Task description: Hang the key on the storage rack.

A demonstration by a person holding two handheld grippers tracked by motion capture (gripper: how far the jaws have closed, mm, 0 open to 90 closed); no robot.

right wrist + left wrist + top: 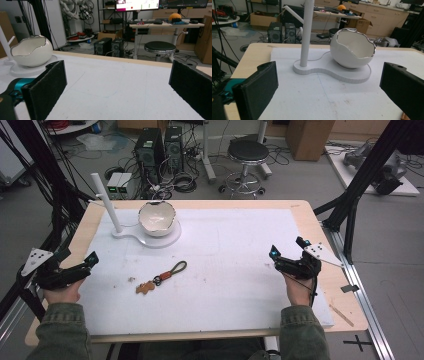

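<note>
I held both the left gripper [92, 258] and right gripper [274, 254] with fingers wide open, empty; the keychain [161, 278] charm was too small to identify.

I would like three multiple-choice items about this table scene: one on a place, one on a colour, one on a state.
1. Where does the brown keychain with a looped cord lie?
A. inside the bowl
B. on the white mat, in front of the stand
C. under the right claw

2. What colour is the egg-shaped ceramic bowl with a jagged rim?
A. white
B. red
C. black

3. How does the left claw stand?
A. shut on the keychain
B. shut, empty
C. open, empty

Answers: 1 B, it rests on bare mat nearer the person than the white stand with an upright post. 2 A, its shell is white. 3 C, its jaws stand wide apart with nothing between.
</note>
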